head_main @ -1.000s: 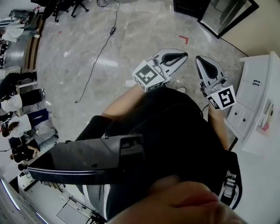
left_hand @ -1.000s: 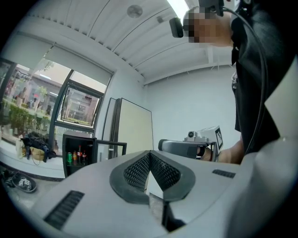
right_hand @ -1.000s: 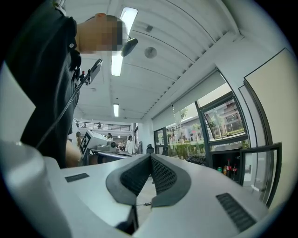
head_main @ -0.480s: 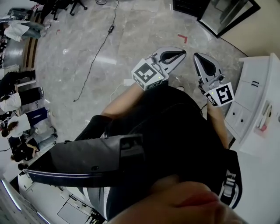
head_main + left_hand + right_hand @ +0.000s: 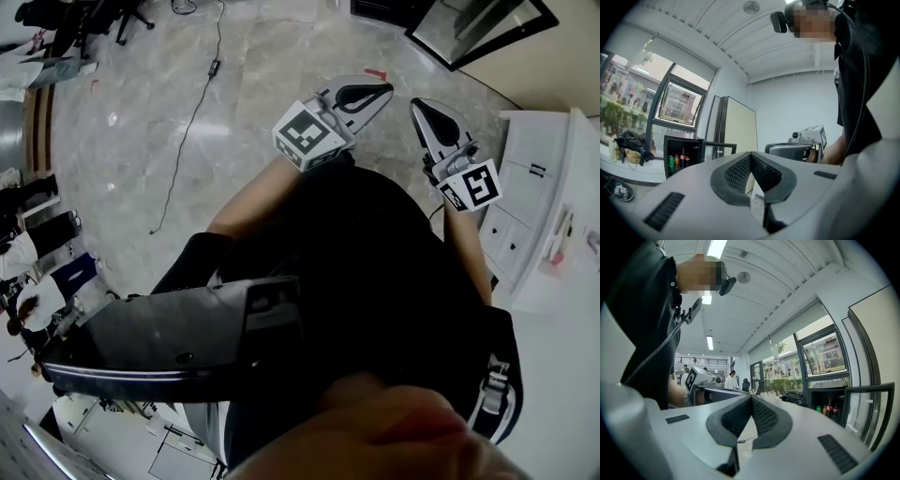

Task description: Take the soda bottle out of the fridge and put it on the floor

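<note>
While both tools hang in front of the person's body over the floor [image 5: 169, 141], I see the bottle [image 5: 682, 157] well apart from them, inside the open fridge [image 5: 682, 139]. Seen from the left hand-held gripper [image 5: 750, 153], the fridge stands far off at the left of the jaws. Seen from the right hand-held gripper [image 5: 751, 397], it stands far off at the right. From the head view, both tips point toward the side of the room where the fridge is.

Both pairs of jaws are fully closed, pad against pad, and nothing is between them.

The bottle stands upright in the dark inside of the fridge. It looks dark, with a red label and a narrow neck, and it is too small for me to tell more. In the left gripper view a second bottle [image 5: 687, 160] of the same kind stands just beside it on the right, and a green can [image 5: 671, 161] stands near it on the left. The door [image 5: 719, 146] of the fridge is swung out to the right in that view.
</note>
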